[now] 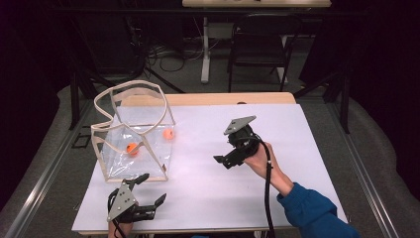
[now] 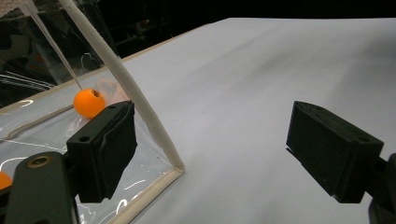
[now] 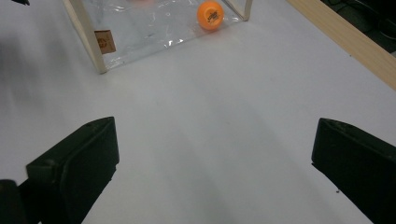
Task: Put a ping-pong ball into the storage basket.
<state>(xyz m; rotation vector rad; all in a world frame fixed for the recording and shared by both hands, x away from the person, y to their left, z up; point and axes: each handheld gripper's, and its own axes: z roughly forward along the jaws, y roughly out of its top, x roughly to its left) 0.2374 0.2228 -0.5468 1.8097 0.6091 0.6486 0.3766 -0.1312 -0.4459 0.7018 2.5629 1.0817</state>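
Note:
A clear plastic bag (image 1: pixel 130 130) with cream trim stands open at the table's left. Two orange balls lie inside it, one (image 1: pixel 132 148) near the front and one (image 1: pixel 169 134) by the right wall. My left gripper (image 1: pixel 151 189) is open just in front of the bag's near right corner. In the left gripper view that gripper (image 2: pixel 217 149) has one jaw against the bag's clear wall (image 2: pixel 140 116), with a ball (image 2: pixel 88 102) behind it. My right gripper (image 1: pixel 227 152) hovers open over mid-table, empty. The right gripper view has the gripper (image 3: pixel 215 144) facing the bag (image 3: pixel 140 32) and a ball (image 3: pixel 210 15).
The white tabletop (image 1: pixel 297 148) is bare to the right of the bag. Its wooden far edge (image 1: pixel 223 98) meets a dark floor with cables and a chair (image 1: pixel 260 44). A small brown label (image 3: pixel 105 42) sits on the bag's corner trim.

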